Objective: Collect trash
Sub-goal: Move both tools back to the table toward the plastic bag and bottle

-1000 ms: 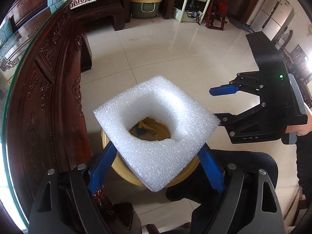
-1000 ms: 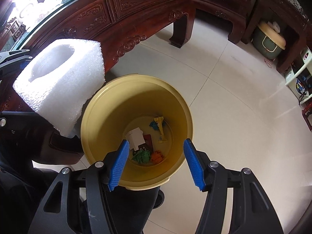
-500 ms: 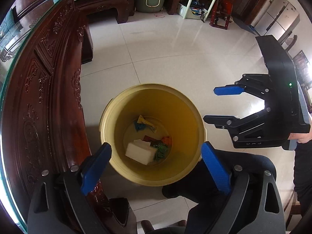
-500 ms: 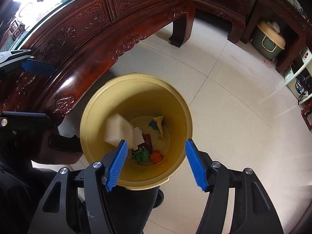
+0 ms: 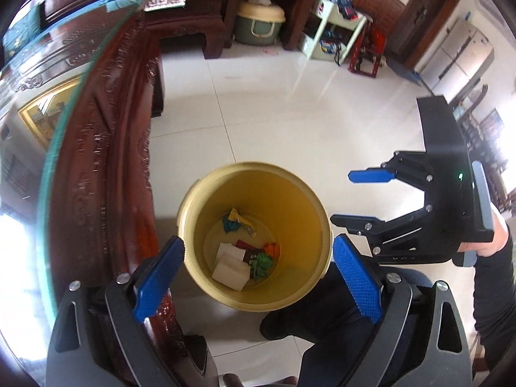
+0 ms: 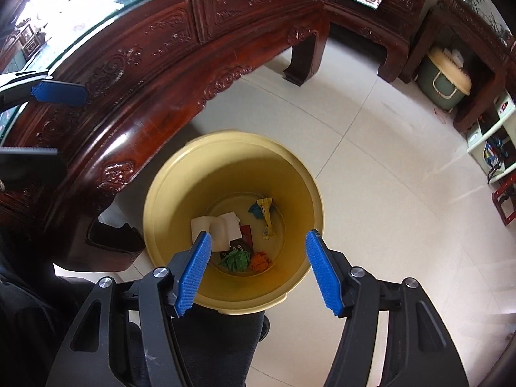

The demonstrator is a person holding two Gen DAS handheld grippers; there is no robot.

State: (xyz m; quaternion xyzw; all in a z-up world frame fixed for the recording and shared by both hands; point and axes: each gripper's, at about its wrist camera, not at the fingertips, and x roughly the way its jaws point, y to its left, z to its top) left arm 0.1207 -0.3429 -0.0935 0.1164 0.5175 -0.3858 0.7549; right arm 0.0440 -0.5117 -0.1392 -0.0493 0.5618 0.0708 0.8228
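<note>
Two grippers over the bin [image 5: 254,238], both empty. Our left gripper [image 5: 258,277] has just been opening, jaws wide apart, nothing between them; right gripper [image 6: 258,271] stands half open. Foam [image 5: 230,266] lies on the bin floor, at 7 o'clock among wrappers [image 6: 266,216], directly below the left gripper. We'd lift clear without knocking the rim, then seek more trash.

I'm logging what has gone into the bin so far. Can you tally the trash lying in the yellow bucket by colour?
Inside the round yellow plastic bucket:
White foam pieces: 2
Yellow wrapper: 1
Blue crumpled scrap: 1
Dark red packet: 1
Green crumpled scrap: 1
Orange crumpled scrap: 1
Total: 7
</note>
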